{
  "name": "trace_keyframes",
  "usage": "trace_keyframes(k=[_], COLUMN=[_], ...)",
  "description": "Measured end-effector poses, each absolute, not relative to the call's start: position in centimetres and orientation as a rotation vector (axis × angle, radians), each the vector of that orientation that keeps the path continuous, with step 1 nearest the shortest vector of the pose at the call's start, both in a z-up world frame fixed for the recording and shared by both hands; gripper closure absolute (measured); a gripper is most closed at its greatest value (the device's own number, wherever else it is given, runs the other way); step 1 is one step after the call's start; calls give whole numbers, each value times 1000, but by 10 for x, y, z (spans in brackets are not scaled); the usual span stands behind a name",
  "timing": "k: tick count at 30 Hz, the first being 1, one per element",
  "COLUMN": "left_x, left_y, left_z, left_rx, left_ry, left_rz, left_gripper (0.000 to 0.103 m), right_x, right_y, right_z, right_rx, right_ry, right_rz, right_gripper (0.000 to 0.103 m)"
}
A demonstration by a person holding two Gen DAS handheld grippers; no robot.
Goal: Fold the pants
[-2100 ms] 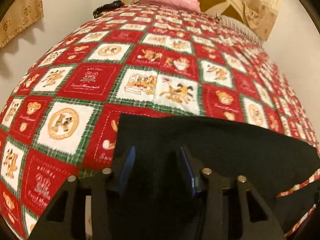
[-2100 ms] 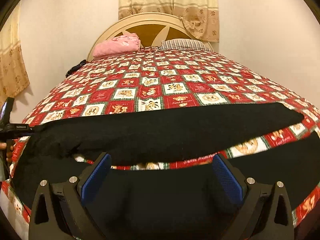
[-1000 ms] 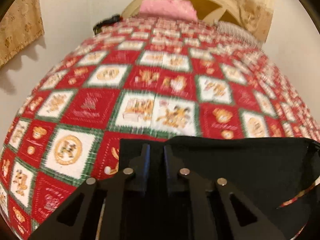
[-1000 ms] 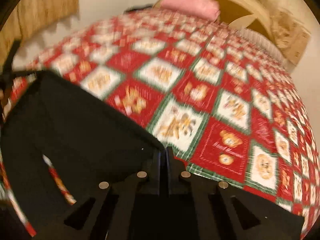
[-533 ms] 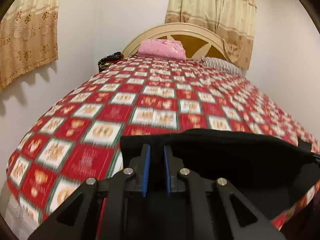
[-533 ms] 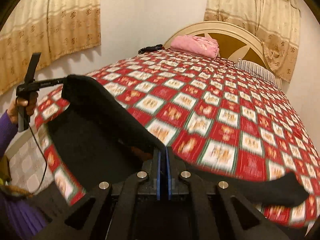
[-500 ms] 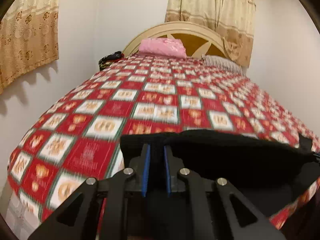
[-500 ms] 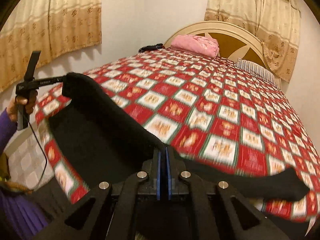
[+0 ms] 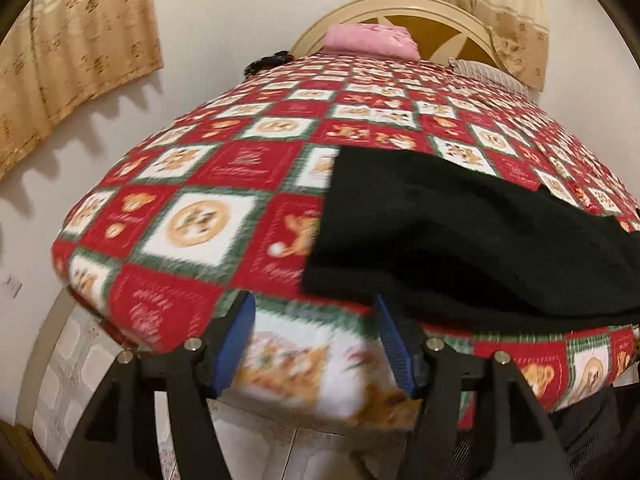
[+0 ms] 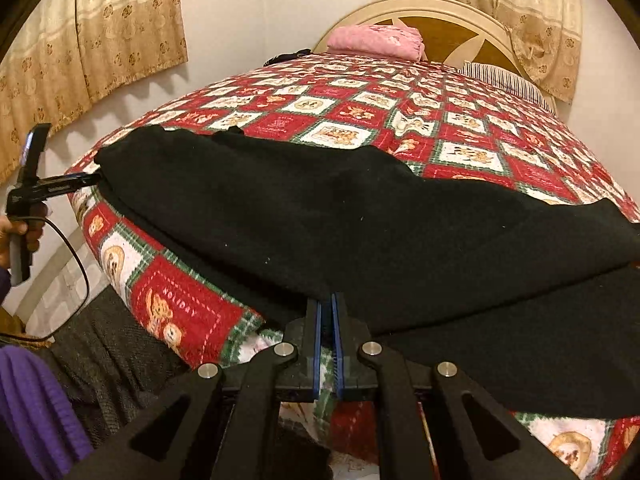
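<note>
The black pants point(image 9: 460, 240) lie folded over on the red patterned bedspread point(image 9: 208, 216) near the bed's foot edge. My left gripper point(image 9: 316, 320) is open and empty, just below the pants' near left corner, at the bed's edge. In the right wrist view the pants point(image 10: 360, 216) spread wide across the bed's foot. My right gripper point(image 10: 327, 312) has its jaws nearly together at the pants' near edge; a narrow gap shows between the blue pads, and whether cloth sits between them is not clear. The left gripper also shows at the far left of the right wrist view point(image 10: 90, 178), by the pants' corner.
A pink folded cloth point(image 10: 376, 42) and a striped pillow point(image 10: 504, 78) lie by the cream headboard point(image 10: 440, 20). Curtains point(image 10: 92, 40) hang on the left wall. The bedspread drapes over the foot edge above a tiled floor point(image 9: 72, 364). The person's purple sleeve point(image 10: 36, 412) is low left.
The pants were carried up and forward and now lie folded on the bed. My left gripper opened, let go and drew back below the bed's edge. My right gripper stays nearly shut.
</note>
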State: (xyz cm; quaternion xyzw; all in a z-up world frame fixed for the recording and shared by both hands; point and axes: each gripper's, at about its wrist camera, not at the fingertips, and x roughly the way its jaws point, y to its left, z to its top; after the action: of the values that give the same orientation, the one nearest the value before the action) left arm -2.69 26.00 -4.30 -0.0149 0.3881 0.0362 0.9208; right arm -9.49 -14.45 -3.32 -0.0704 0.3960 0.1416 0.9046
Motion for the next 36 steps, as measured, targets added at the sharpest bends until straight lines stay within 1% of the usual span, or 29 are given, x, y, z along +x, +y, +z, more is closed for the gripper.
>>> trace_keyframes(k=[2,4,6,9,12,14,17,20,22,24,25,26,27,29,31,32,33,35,36], left_x=[-35,-37,-33,-22,2,19,39,24,6,-17,-20,-21,-19,-16,-15,-16,-14,-11,-5], left_y=[271,279,282,270,251,244,231,215,219,229,234,239,240,235,224,219,212,204,200], left_z=[-38,-28,-17,4,17,13,-9,-43,-59,-59,-57,-55,-51,-42,-27,-19,-8,6,11], left_rx=[-33,-51,-108,-137,-77,-62,-5,144,152,105,84,63,54,78,119,131,136,117,88], left_ry=[792,775,758,694,645,650,726,779,788,743,747,753,766,765,709,679,636,584,564], left_rz=[108,134,122,65,86,100,113,158,156,145,144,143,141,149,158,150,133,111,99], left_gripper=[39,39,39,38,31,30,30,30,29,28,25,24,23,23,23,23,23,21,18], right_x=[-98,-98,-96,-81,-54,-36,-8,5,1,-19,-23,-24,-22,-12,-3,2,6,20,28], right_y=[-146,-150,-150,-134,-102,-77,-35,-5,7,5,6,6,6,4,-3,-9,-16,-30,-34], right_z=[-31,-21,-2,20,28,24,3,-29,-55,-57,-58,-57,-56,-48,-33,-24,-14,5,10], right_rx=[-135,-76,8,37,65,88,102,142,190,190,171,170,174,191,208,218,231,253,257], right_ry=[833,834,789,713,684,695,750,833,921,826,829,833,849,917,901,867,828,742,709], right_rz=[296,313,379,424,487,547,575,611,676,683,700,708,717,749,743,737,725,663,643], right_gripper=[93,93,93,91,90,90,90,90,89,89,88,88,87,81,80,77,70,25,22])
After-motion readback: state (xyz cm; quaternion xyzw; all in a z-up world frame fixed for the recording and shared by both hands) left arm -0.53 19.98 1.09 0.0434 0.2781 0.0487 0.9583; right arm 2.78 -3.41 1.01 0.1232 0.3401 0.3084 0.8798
